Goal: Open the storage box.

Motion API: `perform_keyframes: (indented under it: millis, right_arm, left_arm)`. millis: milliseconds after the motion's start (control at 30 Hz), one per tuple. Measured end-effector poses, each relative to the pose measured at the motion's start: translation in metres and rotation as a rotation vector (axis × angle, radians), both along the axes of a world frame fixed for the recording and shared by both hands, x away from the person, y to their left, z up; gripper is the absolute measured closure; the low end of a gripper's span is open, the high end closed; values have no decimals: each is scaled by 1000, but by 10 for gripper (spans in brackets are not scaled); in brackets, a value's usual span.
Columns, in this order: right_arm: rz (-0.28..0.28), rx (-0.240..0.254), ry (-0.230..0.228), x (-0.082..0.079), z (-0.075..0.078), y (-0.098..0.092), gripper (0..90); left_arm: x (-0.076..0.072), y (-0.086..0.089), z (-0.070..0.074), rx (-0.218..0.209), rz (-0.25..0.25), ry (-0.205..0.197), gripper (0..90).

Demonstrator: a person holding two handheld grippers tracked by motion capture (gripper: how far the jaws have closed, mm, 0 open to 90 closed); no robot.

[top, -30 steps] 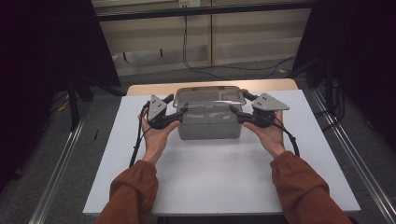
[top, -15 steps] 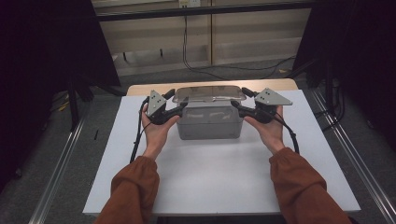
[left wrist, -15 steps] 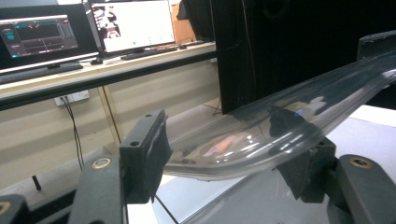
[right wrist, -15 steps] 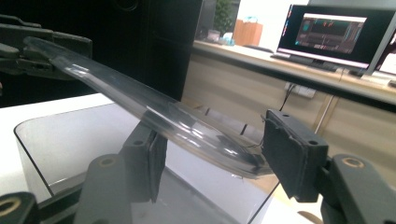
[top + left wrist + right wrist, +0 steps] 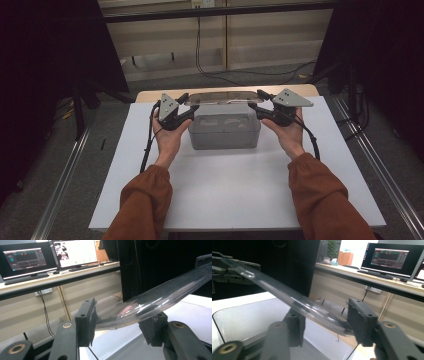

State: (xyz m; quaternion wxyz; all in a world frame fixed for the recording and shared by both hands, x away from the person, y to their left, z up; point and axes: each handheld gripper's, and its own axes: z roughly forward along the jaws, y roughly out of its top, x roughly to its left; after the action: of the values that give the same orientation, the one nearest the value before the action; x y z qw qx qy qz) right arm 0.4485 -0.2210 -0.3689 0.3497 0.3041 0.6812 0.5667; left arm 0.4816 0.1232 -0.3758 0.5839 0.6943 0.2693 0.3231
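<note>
High view: left tongs (image 5: 192, 106) and right tongs (image 5: 254, 103) grip opposite ends of clear lid (image 5: 222, 97), held level just above grey box (image 5: 224, 132) on white worktop (image 5: 220, 190). Box sits between both tongs, slightly below.

Left tongs view: jaws just been closing, lid edge (image 5: 150, 302) clamped between pads, lid runs off to upper right.

Right tongs view: jaws just been closing, lid (image 5: 294, 301) pinched between pads; open box (image 5: 249, 315) below; left tongs (image 5: 229, 272) at lid's far end.
</note>
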Motion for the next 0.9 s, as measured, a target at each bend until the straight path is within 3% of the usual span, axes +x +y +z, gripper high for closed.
perform_keyframes:
  millis: [500,600,900]
  right_arm:
    - [-4,9,3,14,-3,-7,552]
    - [2,11,6,18,-2,-7,551]
    - [-3,23,11,25,-2,-7,552]
  left_arm:
    - [15,4,0,11,1,27,554]
    - [18,3,0,-2,1,36,560]
    - [24,4,3,5,3,35,580]
